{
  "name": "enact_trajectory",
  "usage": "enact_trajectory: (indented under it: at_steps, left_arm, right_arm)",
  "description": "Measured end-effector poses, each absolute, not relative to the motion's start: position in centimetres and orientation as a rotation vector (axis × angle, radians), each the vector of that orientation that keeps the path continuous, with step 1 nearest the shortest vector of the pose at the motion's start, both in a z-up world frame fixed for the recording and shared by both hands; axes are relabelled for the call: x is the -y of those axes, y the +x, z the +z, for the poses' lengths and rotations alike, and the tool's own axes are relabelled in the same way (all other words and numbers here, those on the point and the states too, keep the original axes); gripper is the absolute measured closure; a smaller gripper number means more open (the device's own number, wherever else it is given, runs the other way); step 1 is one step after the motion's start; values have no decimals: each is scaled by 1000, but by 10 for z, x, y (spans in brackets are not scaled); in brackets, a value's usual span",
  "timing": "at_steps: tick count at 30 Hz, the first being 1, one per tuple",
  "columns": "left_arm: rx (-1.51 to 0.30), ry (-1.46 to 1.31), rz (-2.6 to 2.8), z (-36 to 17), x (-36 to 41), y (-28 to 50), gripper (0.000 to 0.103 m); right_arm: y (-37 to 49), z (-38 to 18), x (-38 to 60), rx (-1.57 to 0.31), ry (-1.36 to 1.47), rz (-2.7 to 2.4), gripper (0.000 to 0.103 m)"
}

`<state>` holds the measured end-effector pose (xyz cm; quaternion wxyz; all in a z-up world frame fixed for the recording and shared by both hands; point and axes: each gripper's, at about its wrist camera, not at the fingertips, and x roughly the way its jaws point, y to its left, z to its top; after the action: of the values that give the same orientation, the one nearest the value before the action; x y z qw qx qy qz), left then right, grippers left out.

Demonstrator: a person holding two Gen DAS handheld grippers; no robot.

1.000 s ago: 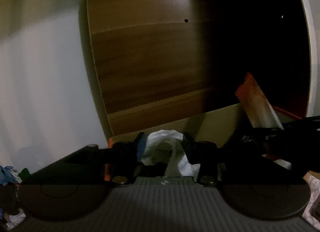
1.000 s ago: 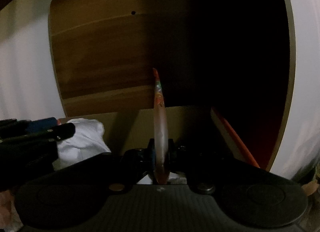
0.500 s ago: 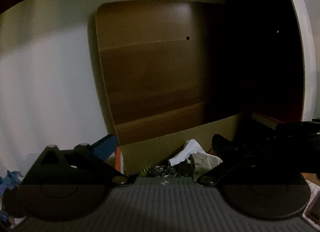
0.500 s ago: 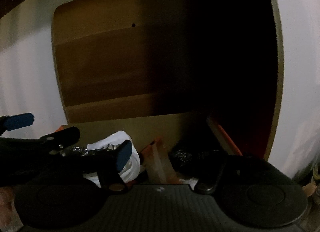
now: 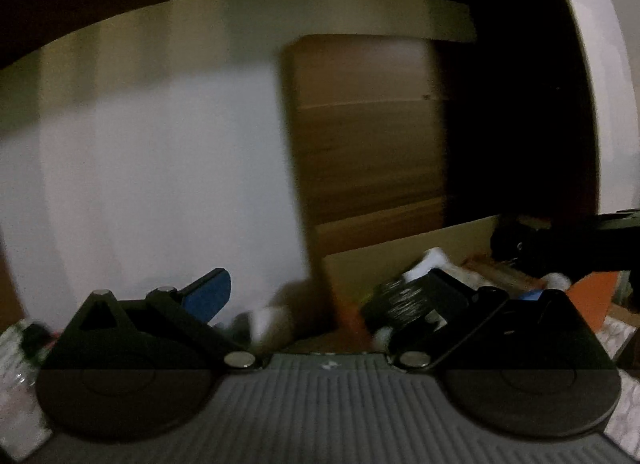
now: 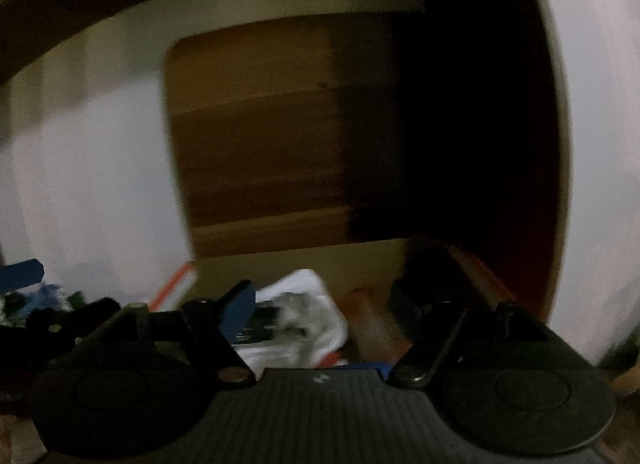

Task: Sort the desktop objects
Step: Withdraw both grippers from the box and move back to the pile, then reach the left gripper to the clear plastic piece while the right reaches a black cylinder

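We see the left gripper [image 5: 320,304] spread wide, nothing between its fingers — the right gripper [image 6: 324,312] is opening, empty too, with the cardboard box [image 6: 360,260] of crumpled white paper [image 6: 304,296] at lower centre.

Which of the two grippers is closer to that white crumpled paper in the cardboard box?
Right. The right gripper, opening, frames the white crumpled paper; the left gripper sits off to its left.

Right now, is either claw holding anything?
No. The left claw is wide open, the right claw is opening, and neither grips anything; white paper lies loose in the cardboard box.
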<state>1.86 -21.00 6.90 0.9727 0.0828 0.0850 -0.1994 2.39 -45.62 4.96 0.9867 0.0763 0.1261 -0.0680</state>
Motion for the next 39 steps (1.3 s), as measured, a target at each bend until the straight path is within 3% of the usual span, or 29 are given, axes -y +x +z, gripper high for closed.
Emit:
enact_trajectory:
  at_steps: [2, 5, 6, 16, 22, 25, 27, 32, 39]
  left_arm:
    - [-178, 154, -369, 66, 190, 16, 0]
    - [-190, 143, -318, 62, 161, 10, 0]
    - [-195, 140, -302, 60, 149, 9, 0]
    - [-242, 125, -159, 42, 72, 9, 0]
    - [-282, 87, -84, 28, 34, 13, 0]
    - [-303, 64, -62, 22, 19, 15, 0]
    - [-314, 54, -62, 18, 13, 17, 0]
    - [-329, 40, -75, 10, 5, 24, 0]
    - [-355, 10, -103, 2, 2, 36, 0]
  right_arm:
    - [21, 50, 440, -249, 151, -109, 22]
    - [19, 50, 422, -238, 153, -81, 1]
    - [18, 49, 415, -233, 156, -65, 0]
    - [-4, 42, 326, -197, 107, 76, 0]
    - [15, 16, 282, -278, 7, 153, 0]
    - [41, 2, 258, -338, -77, 184, 8]
    - [52, -1, 254, -362, -99, 187, 21]
    - [96, -27, 250, -476, -179, 121, 39]
    - [114, -42, 250, -546, -211, 119, 40]
